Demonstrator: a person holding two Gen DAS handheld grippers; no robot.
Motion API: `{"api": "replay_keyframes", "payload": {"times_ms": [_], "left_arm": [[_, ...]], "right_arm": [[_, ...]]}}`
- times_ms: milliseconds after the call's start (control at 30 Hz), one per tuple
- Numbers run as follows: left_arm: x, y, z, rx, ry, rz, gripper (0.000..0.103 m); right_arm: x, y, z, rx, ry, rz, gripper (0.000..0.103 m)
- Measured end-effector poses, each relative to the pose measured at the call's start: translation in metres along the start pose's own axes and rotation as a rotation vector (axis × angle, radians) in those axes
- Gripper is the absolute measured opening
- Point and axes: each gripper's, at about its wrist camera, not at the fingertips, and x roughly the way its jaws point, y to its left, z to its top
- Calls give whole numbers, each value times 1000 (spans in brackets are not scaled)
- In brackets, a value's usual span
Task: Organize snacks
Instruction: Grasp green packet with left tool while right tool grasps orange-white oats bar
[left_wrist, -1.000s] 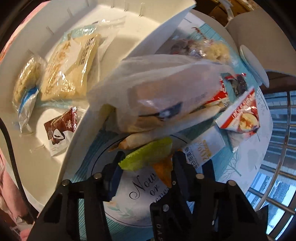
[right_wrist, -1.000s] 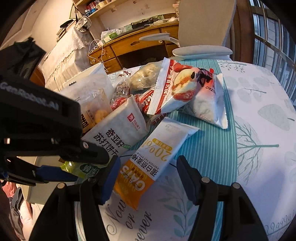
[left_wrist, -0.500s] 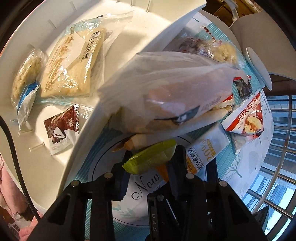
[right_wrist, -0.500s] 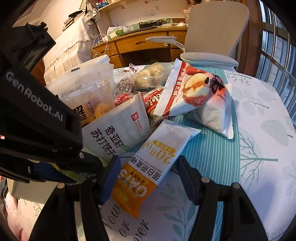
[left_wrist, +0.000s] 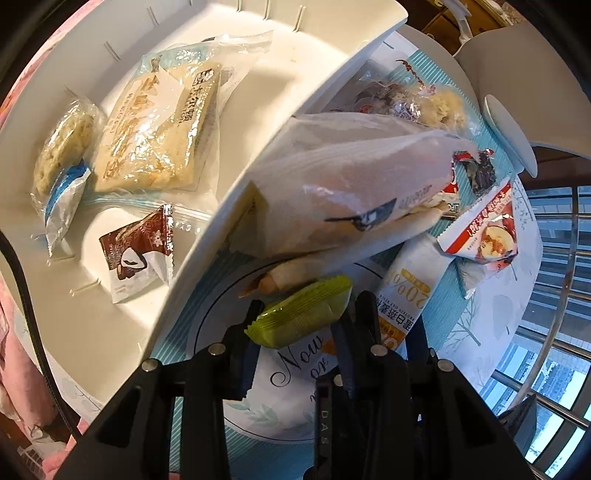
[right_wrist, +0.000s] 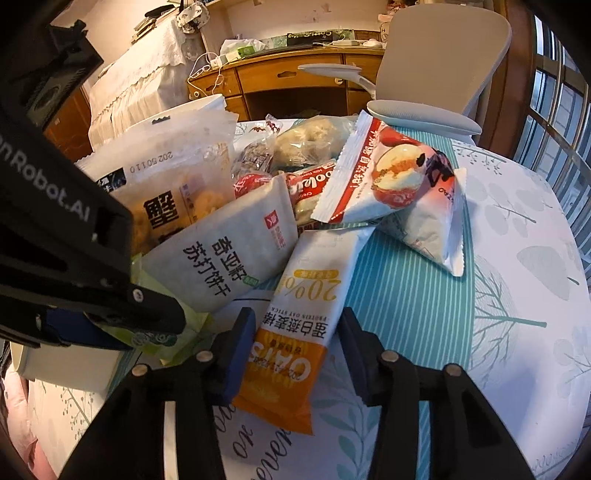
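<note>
In the left wrist view my left gripper (left_wrist: 306, 325) is shut on a small green snack packet (left_wrist: 303, 314), held just above the tablecloth beside the white tray (left_wrist: 258, 55). The tray holds a rice-cracker pack (left_wrist: 159, 129), a round cookie pack (left_wrist: 62, 147) and a brown chocolate packet (left_wrist: 136, 251). My right gripper (right_wrist: 295, 339) straddles the orange end of a white-and-orange oat bar (right_wrist: 295, 332) lying on the table. Its jaws are closing, with a slim gap left at the right pad. The green packet (right_wrist: 173, 332) also shows at the left of the right wrist view.
A heap of snacks lies behind the oat bar: a translucent bag (right_wrist: 166, 177), a white cracker bag (right_wrist: 229, 251) and a red-and-white pastry packet (right_wrist: 388, 173). A pale chair (right_wrist: 436, 66) and a wooden desk (right_wrist: 288, 74) stand past the round table (right_wrist: 517, 258).
The left jaws closed on the green packet and raised it a little. The right jaws narrowed around the oat bar, and the right view rolled slightly.
</note>
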Motion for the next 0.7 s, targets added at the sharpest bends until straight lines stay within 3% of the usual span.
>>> {"api": "replay_keyframes", "payload": {"times_ms": [200, 433, 467, 500, 700], "left_arm": [[-15, 8, -2, 6, -13, -1, 35], [-35, 15, -9, 18, -30, -10, 35], [-39, 17, -10, 19, -33, -15, 35], [-43, 19, -11, 19, -35, -18, 35], [-62, 25, -24, 33, -43, -33, 35]], "right_arm": [[-8, -17, -5, 111, 36, 32, 40], [-26, -25, -12, 142, 45, 27, 40], [-29, -25, -13, 142, 44, 28, 32], [-31, -27, -14, 143, 47, 30, 18], [-48, -31, -21, 181, 56, 37, 16]]}}
